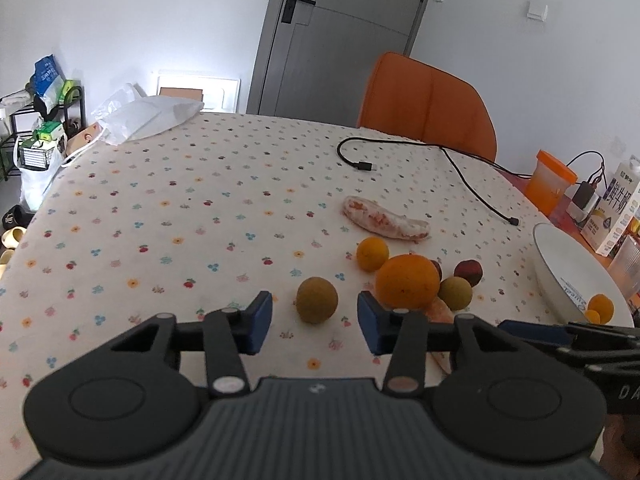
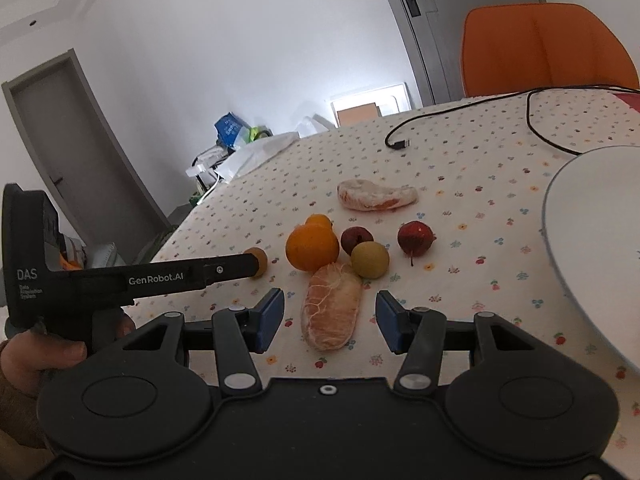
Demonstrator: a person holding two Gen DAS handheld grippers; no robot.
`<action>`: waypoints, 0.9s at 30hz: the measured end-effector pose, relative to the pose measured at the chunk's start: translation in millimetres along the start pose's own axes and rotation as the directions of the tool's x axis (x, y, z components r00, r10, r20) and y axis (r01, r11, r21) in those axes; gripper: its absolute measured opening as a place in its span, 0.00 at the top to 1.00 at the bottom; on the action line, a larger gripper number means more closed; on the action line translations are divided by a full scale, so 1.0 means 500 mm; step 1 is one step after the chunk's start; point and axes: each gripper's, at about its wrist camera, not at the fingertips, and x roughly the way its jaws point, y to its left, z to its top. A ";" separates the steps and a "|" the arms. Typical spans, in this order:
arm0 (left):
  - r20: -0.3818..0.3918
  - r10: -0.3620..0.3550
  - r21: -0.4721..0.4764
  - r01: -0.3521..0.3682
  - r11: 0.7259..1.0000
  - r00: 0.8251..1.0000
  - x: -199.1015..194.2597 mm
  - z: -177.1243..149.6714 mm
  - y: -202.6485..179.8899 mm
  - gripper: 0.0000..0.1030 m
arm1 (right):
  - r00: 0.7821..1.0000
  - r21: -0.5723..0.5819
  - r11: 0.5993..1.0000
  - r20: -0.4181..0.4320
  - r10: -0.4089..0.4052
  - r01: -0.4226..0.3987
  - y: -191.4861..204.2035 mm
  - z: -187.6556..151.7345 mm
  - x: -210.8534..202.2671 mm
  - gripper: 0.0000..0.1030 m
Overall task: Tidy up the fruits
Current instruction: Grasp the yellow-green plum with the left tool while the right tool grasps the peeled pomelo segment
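Fruit lies clustered on the flowered tablecloth (image 1: 160,208). My left gripper (image 1: 315,327) is open and empty, with a brownish-green round fruit (image 1: 317,300) just ahead between its blue pads. Beside it are a big orange (image 1: 407,281), a small orange (image 1: 372,254), a green fruit (image 1: 455,293), a dark red fruit (image 1: 469,272) and a peeled pomelo piece (image 1: 384,218). My right gripper (image 2: 330,322) is open around a second peeled pomelo segment (image 2: 332,310), not touching it. The white plate (image 1: 560,264) at the right holds two small oranges (image 1: 601,307).
A black cable (image 1: 420,160) lies across the far table. An orange chair (image 1: 428,108) stands behind it. An orange cup (image 1: 549,182), a milk carton (image 1: 618,208) and a white plastic bag (image 1: 148,118) sit at the table's edges.
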 end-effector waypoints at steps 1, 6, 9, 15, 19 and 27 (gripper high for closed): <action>-0.002 0.002 0.001 -0.002 1.000 1.000 0.003 0.001 0.000 0.59 | 1.000 -0.004 1.000 -0.003 -0.004 0.004 0.003 0.000 0.005 0.50; -0.014 0.011 -0.002 -0.011 1.000 1.000 0.024 0.008 0.002 0.72 | 0.999 -0.020 0.999 -0.024 -0.034 0.034 0.014 -0.004 0.037 0.50; -0.011 0.009 0.005 -0.009 1.000 1.000 0.029 0.009 -0.003 0.78 | 0.999 -0.033 0.998 -0.006 -0.051 0.051 0.022 -0.005 0.046 0.49; -0.009 -0.005 0.014 0.005 1.000 1.000 0.012 0.004 -0.015 0.79 | 0.997 -0.078 0.994 -0.009 -0.073 0.072 0.032 -0.005 0.052 0.67; 0.000 -0.010 0.016 0.010 1.000 1.000 -0.007 -0.001 -0.026 0.79 | 0.999 -0.059 0.997 -0.006 -0.052 0.052 0.025 -0.011 0.034 0.68; 0.033 -0.038 0.031 0.037 0.999 0.999 -0.042 0.000 -0.063 0.79 | 0.998 -0.039 0.998 0.054 -0.043 0.045 0.014 -0.008 -0.027 0.68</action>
